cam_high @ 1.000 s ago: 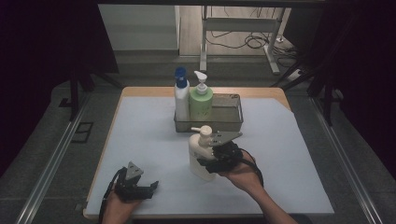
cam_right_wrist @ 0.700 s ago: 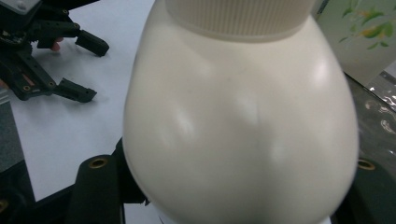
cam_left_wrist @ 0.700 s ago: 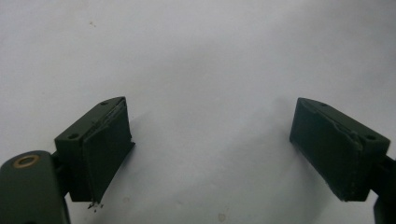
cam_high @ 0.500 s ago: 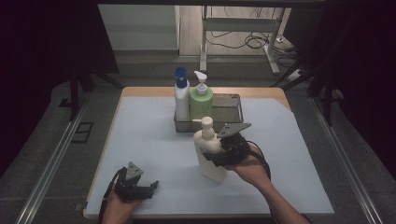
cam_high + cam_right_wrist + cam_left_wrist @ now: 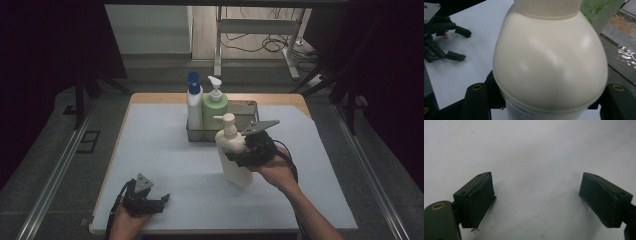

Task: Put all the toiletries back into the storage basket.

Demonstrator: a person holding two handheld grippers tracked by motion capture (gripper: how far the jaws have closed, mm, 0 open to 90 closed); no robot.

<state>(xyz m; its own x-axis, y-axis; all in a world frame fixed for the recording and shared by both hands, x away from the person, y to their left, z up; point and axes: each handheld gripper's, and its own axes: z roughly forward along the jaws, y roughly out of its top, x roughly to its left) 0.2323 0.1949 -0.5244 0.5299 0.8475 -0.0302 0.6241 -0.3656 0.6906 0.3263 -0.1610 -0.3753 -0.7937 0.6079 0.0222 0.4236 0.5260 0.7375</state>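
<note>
A cream pump bottle hangs slightly tilted above the white mat, just in front of the metal tray. My right gripper is shut on its body from the right. In the right gripper view the bottle's rounded shoulder sits between the two jaws of the right gripper, which press on its sides. My left gripper rests on the mat at the front left. Its jaws stand wide apart in the left gripper view, with nothing but white mat between them.
A white bottle with a blue cap and a green pump bottle stand in the tray's left half. The wooden table edge borders the mat. A dark floor, rails and a metal stand surround the table.
My right gripper has carried the cream bottle up and to the right, closer to the tray. The left gripper has stayed where it was.
</note>
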